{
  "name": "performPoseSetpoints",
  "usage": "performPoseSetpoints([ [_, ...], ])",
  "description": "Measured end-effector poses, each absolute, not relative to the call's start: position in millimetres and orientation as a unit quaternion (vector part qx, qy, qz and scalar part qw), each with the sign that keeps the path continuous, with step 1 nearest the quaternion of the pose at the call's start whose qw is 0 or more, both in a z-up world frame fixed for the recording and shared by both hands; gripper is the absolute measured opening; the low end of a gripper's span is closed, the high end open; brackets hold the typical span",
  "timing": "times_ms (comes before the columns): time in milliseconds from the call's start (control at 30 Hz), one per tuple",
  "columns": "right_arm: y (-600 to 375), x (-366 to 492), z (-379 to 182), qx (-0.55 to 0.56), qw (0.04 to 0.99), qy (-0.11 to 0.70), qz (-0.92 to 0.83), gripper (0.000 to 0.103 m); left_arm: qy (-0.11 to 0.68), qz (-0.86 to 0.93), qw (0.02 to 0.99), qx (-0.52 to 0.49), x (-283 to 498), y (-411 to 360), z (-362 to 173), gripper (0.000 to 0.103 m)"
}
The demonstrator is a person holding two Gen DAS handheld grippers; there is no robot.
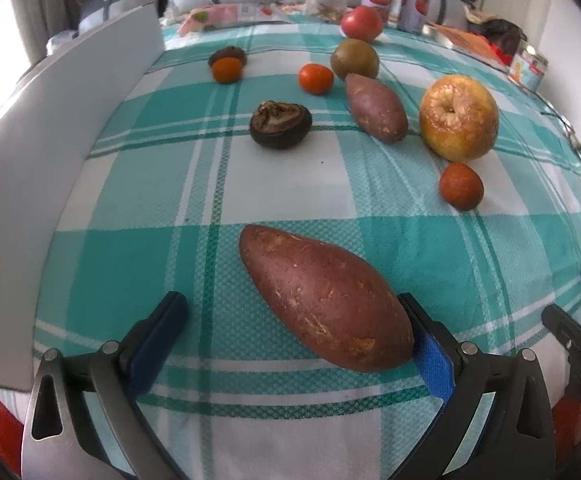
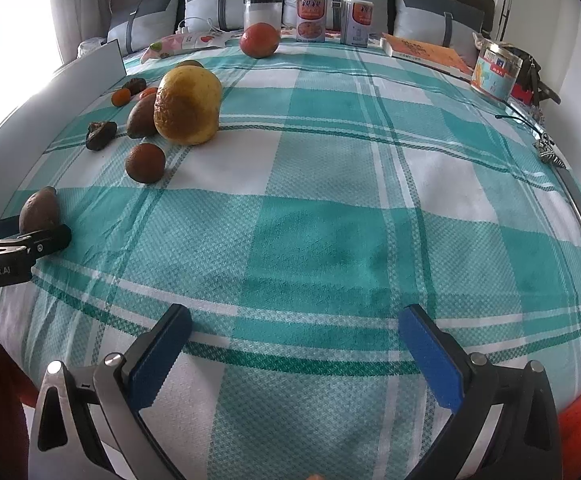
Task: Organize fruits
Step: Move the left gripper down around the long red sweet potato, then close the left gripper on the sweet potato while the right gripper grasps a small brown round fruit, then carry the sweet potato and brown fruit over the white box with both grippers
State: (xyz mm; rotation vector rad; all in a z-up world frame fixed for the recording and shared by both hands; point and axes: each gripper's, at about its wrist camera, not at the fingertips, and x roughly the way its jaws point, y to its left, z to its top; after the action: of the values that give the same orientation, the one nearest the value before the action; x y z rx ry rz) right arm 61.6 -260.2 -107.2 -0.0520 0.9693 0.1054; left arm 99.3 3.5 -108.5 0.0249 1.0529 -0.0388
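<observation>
On the checked cloth (image 1: 138, 184), the sweet potato (image 1: 326, 300) lies diagonally (blunt end far-left).

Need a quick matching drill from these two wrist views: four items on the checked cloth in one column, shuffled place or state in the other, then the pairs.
Items
1. big sweet potato
2. yellow apple
3. right gripper
4. clear jar

Places or states
A. open over bare cloth
B. far edge, beside the two cans
C. between the open fingers of the left gripper
D. just behind a small dark orange fruit

Pairs: 1-C, 2-D, 3-A, 4-B
</observation>
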Motion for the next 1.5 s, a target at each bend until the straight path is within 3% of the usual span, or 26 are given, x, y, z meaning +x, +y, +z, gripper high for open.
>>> performPoseSetpoints([
  [467, -261, 61, -108, -0.025, 0.882, 0.468, 0.050, 0.103, 0.536, -0.039, 0.843, -0.017, 79, 48, -102, 0.101],
  [700, -261, 60, -107, -0.023, 0.882, 0.467, 0.054, 0.103, 0.532, -0.074, 0.844, -0.002, 90, 22, -97, 0.097],
  [733, -262, 59, -106, -0.021, 0.882, 0.467, 0.057, 0.103, 0.530, -0.077, 0.845, 0.001, 89, 20, -97, 0.066],
  [800, -265, 57, -98, 0.003, 0.887, 0.455, 0.078, 0.103, 0.522, -0.072, 0.850, 0.009, 87, 19, -94, 0.040],
  [900, -261, 62, -76, 0.067, 0.897, 0.412, 0.147, 0.102, 0.519, -0.075, 0.850, -0.042, 90, 34, -93, 0.041],
  [933, -254, 70, -74, 0.068, 0.894, 0.412, 0.161, 0.095, 0.517, -0.070, 0.851, -0.059, 90, 40, -92, 0.041],
  [967, -242, 81, -73, 0.068, 0.890, 0.415, 0.176, 0.081, 0.516, -0.067, 0.851, -0.065, 89, 43, -90, 0.041],
  [1033, -216, 106, -78, 0.067, 0.879, 0.431, 0.194, 0.066, 0.512, -0.063, 0.853, -0.076, 87, 53, -86, 0.041],
  [1100, -191, 128, -87, 0.064, 0.871, 0.447, 0.194, 0.065, 0.506, -0.060, 0.857, -0.083, 83, 59, -82, 0.041],
  [1200, -174, 144, -97, 0.067, 0.877, 0.446, 0.166, 0.055, 0.495, -0.062, 0.862, -0.088, 76, 67, -75, 0.041],
  [1233, -172, 147, -96, 0.065, 0.880, 0.443, 0.160, 0.031, 0.492, -0.063, 0.864, -0.087, 74, 68, -75, 0.041],
  [1500, -186, 118, -74, 0.104, 0.868, 0.447, 0.188, 0.029, 0.448, -0.097, 0.877, -0.146, 68, 83, -38, 0.041],
])
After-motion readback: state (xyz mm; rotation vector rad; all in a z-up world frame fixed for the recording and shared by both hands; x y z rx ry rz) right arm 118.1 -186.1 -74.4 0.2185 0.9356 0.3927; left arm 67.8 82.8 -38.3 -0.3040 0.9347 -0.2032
